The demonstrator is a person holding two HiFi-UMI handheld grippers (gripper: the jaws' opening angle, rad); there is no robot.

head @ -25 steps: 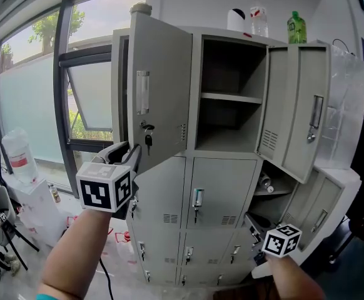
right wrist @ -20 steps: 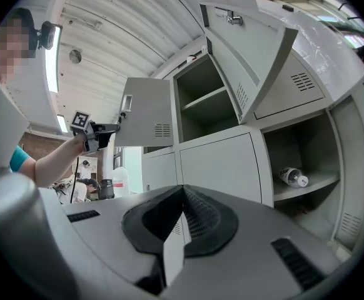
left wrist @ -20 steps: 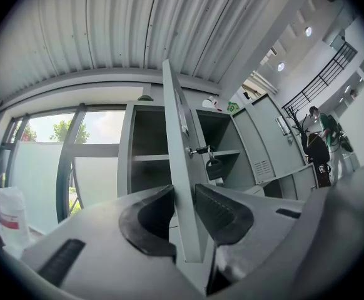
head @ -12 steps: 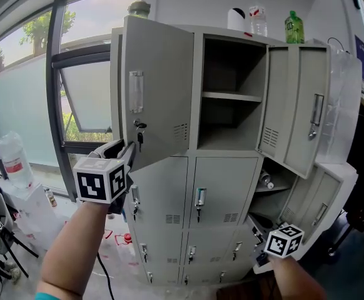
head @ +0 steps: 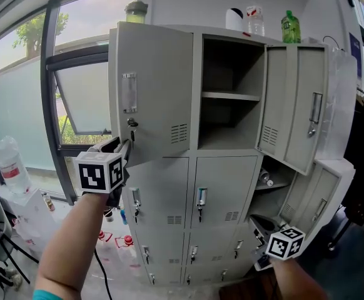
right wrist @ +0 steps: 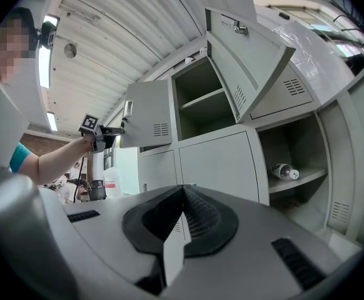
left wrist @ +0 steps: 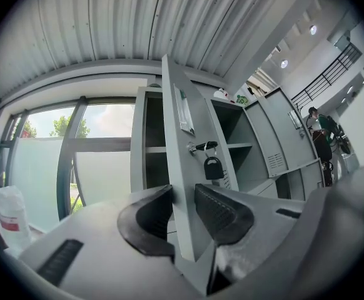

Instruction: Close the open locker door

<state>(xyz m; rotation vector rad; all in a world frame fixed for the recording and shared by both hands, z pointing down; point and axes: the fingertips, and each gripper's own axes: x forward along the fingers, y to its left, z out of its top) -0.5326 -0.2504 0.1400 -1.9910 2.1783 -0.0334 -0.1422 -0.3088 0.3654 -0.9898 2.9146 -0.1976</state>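
Left gripper, centre left of the head view, clamps its jaws on the lower edge of the open door, upper left. Right gripper, lower right, has its jaws together.

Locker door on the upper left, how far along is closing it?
Done: nothing shut yet. In hand: the left gripper is clamped on the free edge of the upper left door, which stands out from the cabinet; the right gripper pinches a thin panel low down. Left: swing the door flush. The upper right door hangs open too.
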